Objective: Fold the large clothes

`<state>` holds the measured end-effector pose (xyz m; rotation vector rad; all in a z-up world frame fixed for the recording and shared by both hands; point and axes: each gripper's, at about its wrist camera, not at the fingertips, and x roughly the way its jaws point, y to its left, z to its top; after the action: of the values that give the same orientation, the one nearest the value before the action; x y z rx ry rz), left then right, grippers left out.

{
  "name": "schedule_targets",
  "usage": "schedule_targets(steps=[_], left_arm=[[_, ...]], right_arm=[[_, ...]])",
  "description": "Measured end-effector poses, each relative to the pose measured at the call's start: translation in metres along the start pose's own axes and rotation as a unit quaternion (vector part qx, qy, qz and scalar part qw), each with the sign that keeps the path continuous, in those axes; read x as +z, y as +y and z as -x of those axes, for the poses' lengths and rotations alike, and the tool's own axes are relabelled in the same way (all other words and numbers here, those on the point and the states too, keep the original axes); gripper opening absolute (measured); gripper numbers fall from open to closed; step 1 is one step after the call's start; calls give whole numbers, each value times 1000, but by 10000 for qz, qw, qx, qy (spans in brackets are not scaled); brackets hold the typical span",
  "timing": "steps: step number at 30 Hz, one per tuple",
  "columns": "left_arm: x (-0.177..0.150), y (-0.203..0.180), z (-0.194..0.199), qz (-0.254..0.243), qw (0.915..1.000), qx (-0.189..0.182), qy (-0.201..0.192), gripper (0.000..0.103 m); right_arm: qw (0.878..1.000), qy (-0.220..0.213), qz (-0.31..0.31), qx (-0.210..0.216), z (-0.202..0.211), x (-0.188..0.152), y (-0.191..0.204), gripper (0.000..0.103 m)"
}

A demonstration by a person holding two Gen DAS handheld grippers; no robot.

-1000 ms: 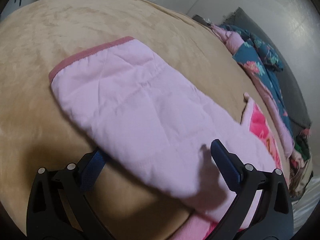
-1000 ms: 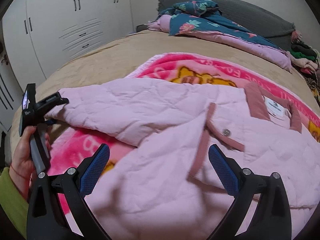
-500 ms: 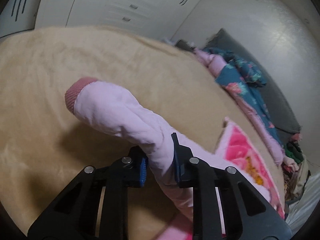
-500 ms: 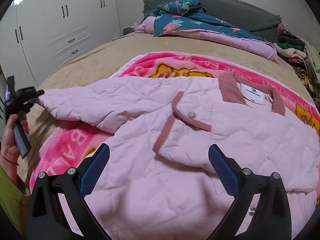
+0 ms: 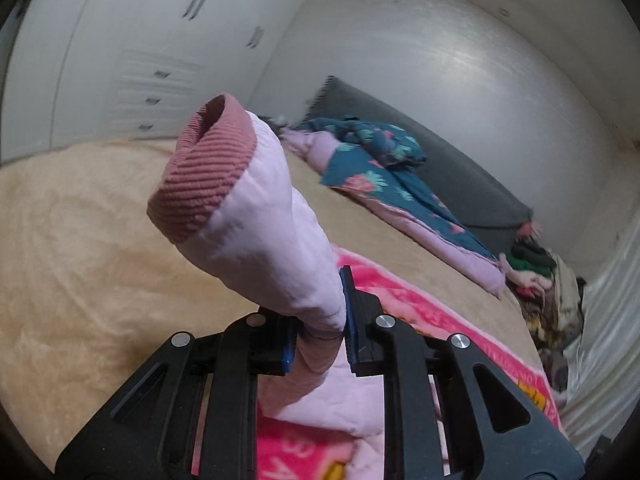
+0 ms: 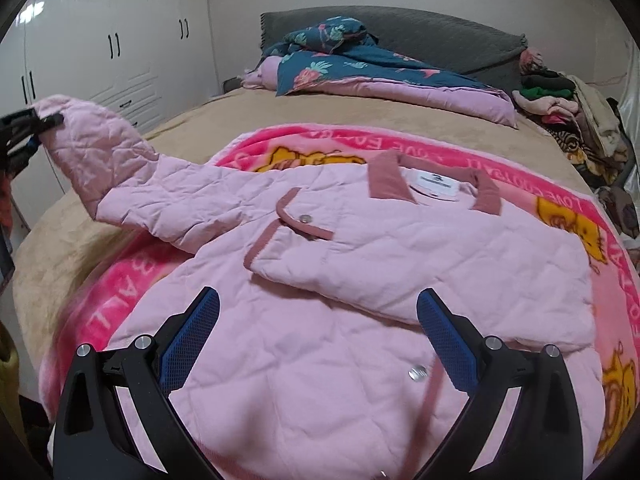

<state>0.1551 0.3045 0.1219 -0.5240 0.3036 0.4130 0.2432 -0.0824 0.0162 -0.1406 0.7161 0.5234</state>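
A pale pink quilted jacket (image 6: 360,264) with a dusty-rose collar lies front up on a bright pink blanket (image 6: 568,216) on the bed. Its sleeve (image 5: 272,232), ending in a ribbed rose cuff (image 5: 204,172), is lifted off the bed, and my left gripper (image 5: 318,336) is shut on it a little below the cuff. In the right wrist view the raised sleeve (image 6: 100,144) and the left gripper (image 6: 24,128) show at the far left. My right gripper (image 6: 318,340) hovers open over the jacket's lower front, with nothing between its fingers.
The bed has a tan cover (image 6: 192,128). A teal floral quilt (image 6: 360,68) and a grey headboard cushion (image 6: 440,36) lie at the far end. A heap of clothes (image 6: 560,100) sits at the far right. White wardrobes (image 6: 100,52) stand to the left.
My left gripper closed on the sleeve, which lay flat, and lifted it up off the bed. My right gripper slid across the jacket's front, staying open.
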Motion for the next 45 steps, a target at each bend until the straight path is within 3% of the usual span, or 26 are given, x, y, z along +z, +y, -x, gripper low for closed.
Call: schedule_targets(steps=[9,20,36,45], left_arm=[[-1,-80,20,-608,9980,-190,-23,10],[-20,-151,39,-1289,9904,-504,38,10],[-68,-220,29,-1766,9788,-944,426,10],[-109,-255,17,-2133,9669,-1196,729,10]], right_arm=[[9991,-218,-105,-341,47,-25,-36,98],[9953,-529,-777,-231,84,-39,-87,98],[9893,-694,-1208,-437,108,-59,-138,98],[9851,-679,-1484,-535,111,-70,-165,98]])
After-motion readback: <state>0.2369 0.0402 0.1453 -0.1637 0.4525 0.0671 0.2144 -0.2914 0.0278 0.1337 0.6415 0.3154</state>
